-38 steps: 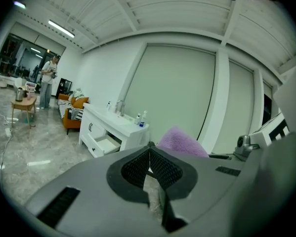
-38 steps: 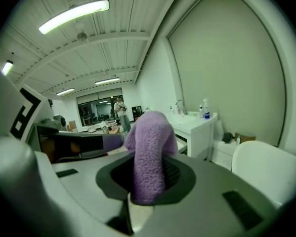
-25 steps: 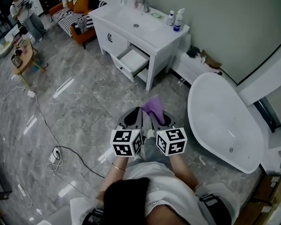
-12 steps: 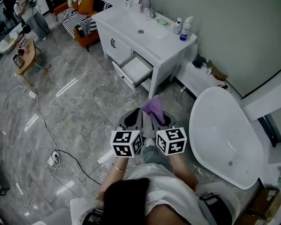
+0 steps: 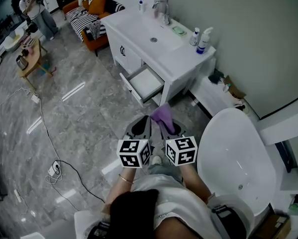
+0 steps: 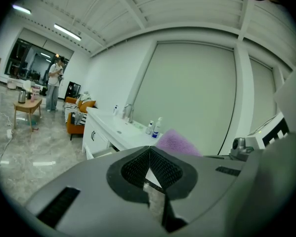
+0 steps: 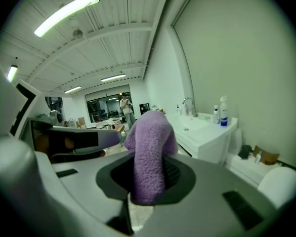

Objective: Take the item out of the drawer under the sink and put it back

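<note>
My right gripper (image 5: 164,121) is shut on a purple cloth (image 5: 163,114), held out in front of me above the floor. In the right gripper view the purple cloth (image 7: 150,152) stands up between the dark pads and droops over their tips. My left gripper (image 5: 145,119) is right beside it, shut, with nothing in it; in its own view the left gripper's (image 6: 148,151) pads meet at the tip. The white sink cabinet (image 5: 188,63) is ahead, its lower drawer (image 5: 145,82) pulled open. The drawer's inside looks bare.
A white bathtub (image 5: 233,158) lies to the right, with a low white shelf (image 5: 213,96) of small items between it and the cabinet. Bottles (image 5: 203,36) and a tap (image 5: 163,9) sit on the counter. A cable and power strip (image 5: 56,169) lie left. A person (image 5: 37,6) stands far left.
The sink cabinet and its open drawer have drawn nearer in the head view. Both grippers keep their place side by side, the right still holding the purple cloth.
</note>
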{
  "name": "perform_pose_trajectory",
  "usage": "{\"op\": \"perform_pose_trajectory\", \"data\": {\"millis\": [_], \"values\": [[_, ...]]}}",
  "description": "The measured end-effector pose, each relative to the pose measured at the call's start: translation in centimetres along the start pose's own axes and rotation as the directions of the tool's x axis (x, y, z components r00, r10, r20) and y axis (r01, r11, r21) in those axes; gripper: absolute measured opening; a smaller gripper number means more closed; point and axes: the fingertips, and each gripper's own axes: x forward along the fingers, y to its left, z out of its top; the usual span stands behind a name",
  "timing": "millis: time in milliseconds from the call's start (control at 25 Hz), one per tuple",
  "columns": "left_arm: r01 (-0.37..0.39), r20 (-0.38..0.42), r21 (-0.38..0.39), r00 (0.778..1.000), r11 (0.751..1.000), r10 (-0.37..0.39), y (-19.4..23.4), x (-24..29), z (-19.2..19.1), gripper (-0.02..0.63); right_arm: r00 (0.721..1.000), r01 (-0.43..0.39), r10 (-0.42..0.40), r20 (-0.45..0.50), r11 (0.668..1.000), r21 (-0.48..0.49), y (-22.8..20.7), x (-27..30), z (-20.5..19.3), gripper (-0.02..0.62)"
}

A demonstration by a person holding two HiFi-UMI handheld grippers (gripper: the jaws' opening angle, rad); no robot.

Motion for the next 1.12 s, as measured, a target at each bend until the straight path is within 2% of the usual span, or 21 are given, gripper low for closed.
{"op": "perform_pose_trajectory", "data": {"millis": [600,1120], "values": [[-0.058,0.012,-0.01,0.998,0.998,0.058,-0.7,7.0,1.3,0.005,0.999,-0.05,0.05,-0.007,0.999,-0.021,-6.3,3.6,2.3,0.069],[-0.148,0.01,-0.036,0.989,0.988,0.148,1.8,7.9,0.6,0.005,0.997,-0.071,0.07,-0.04,0.997,-0.022,-7.8,5.8,1.6,0.069]]}}
